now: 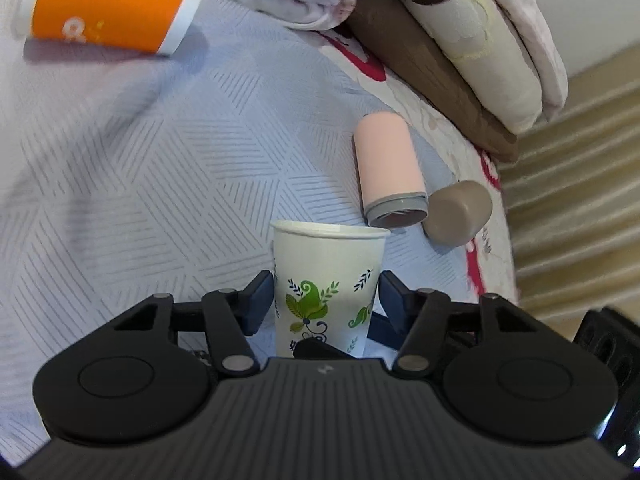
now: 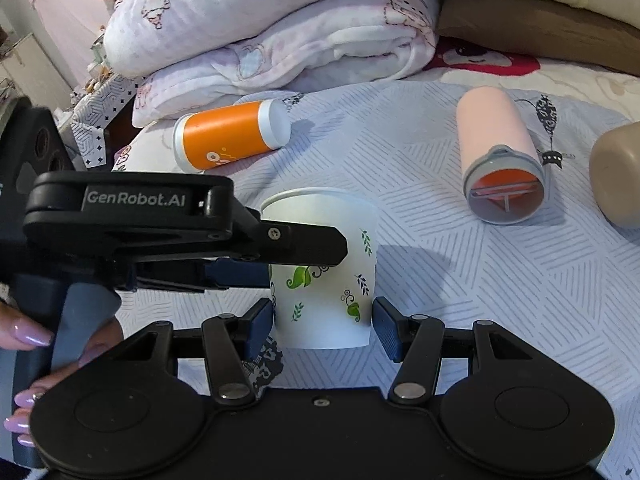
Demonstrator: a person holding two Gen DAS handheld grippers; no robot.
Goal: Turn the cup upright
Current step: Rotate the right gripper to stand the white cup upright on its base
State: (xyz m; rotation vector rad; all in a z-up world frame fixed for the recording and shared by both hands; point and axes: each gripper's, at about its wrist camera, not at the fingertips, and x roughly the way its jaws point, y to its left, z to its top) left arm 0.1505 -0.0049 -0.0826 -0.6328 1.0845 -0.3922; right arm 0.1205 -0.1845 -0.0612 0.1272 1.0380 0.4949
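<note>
While the cup [image 2: 320, 268] stands upright on the bedspread [image 2: 500, 300], both grippers bracket it. Far left, an orange tumbler [image 2: 230, 136] lies on its side near the folded blankets [image 2: 280, 28]. Left gripper [image 1: 326, 300] comes in from the left; its pads sit right at the cup's sides, but I can't tell if they press. Right gripper [image 2: 323, 326] is spread, pads just beside the cup's base, small gaps visible. Right of the cup, well apart, a pink bottle [image 2: 500, 152] lies mouth toward us, with a tan cap [image 2: 616, 176] beside it at far right.
</note>
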